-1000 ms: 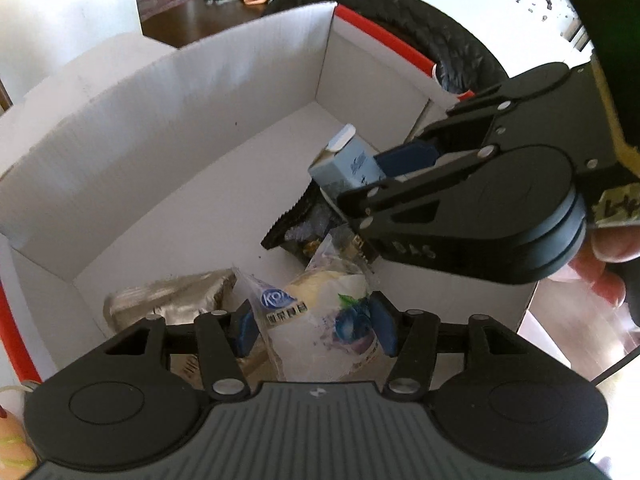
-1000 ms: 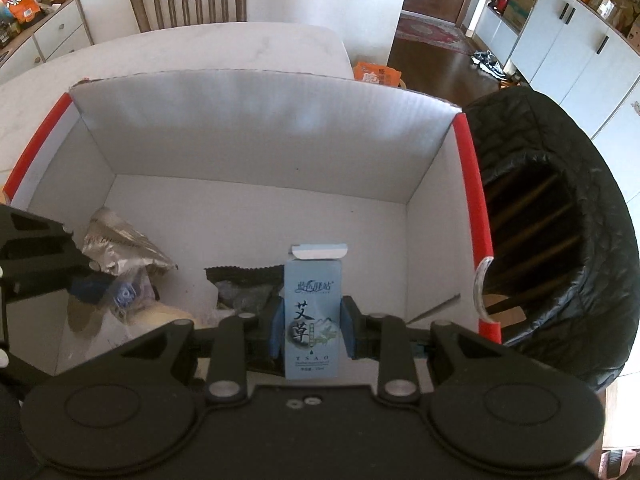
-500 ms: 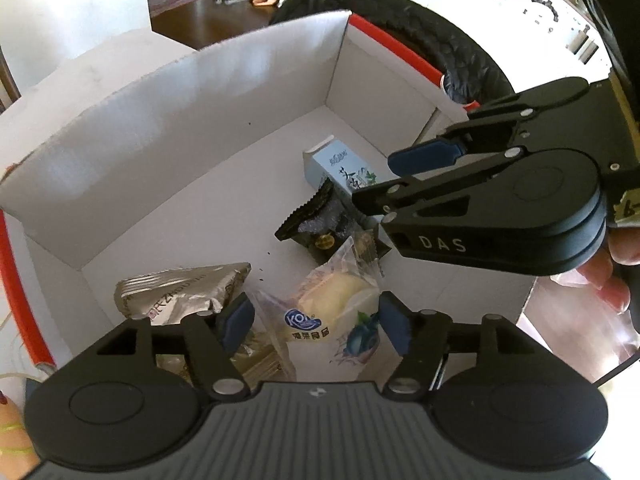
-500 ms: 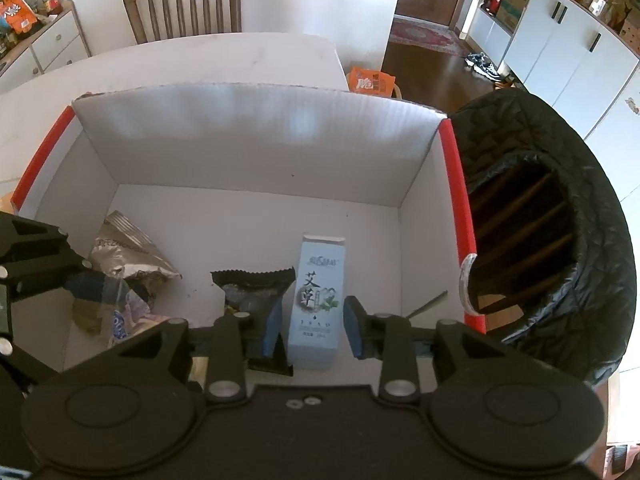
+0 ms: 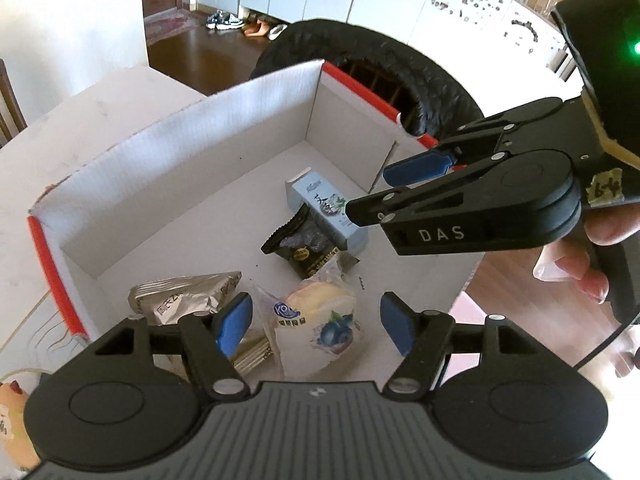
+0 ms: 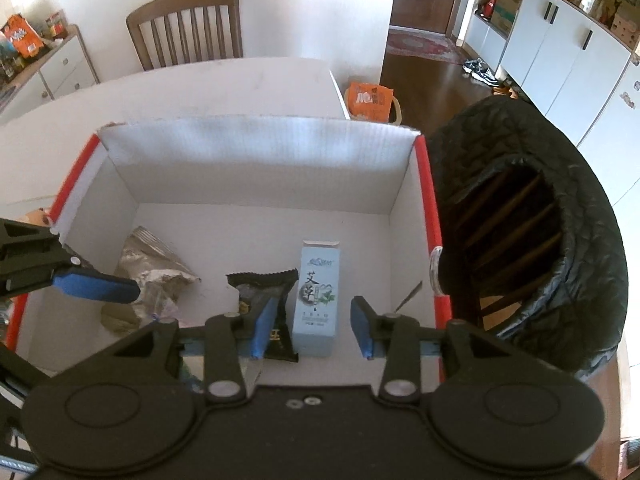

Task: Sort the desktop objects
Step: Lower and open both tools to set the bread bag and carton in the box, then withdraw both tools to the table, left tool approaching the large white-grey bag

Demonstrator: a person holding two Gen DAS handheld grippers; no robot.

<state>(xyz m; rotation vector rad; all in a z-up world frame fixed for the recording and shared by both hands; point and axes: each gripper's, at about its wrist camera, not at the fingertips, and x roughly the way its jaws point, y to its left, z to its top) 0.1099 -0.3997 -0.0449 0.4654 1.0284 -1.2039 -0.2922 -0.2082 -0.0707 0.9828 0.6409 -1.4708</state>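
A white cardboard box (image 5: 192,152) with red edges holds the sorted items. A light blue carton (image 6: 316,300) lies on its floor, also in the left wrist view (image 5: 324,208). Beside it are a black snack packet (image 5: 304,244), a clear bread bag (image 5: 320,320) and a silver foil pouch (image 5: 180,296). My left gripper (image 5: 316,328) is open and empty above the bread bag. My right gripper (image 6: 312,328) is open and empty above the blue carton; it shows in the left wrist view (image 5: 392,188).
A black quilted basket (image 6: 532,240) stands against the box's right side. The box sits on a white table (image 6: 200,92) with a wooden chair (image 6: 188,28) behind. An orange bag (image 6: 370,98) sits past the table's far edge.
Both grippers opened and rose out of the box. The right one let go of the blue carton, the left one the bread bag; both items now lie on the box floor.
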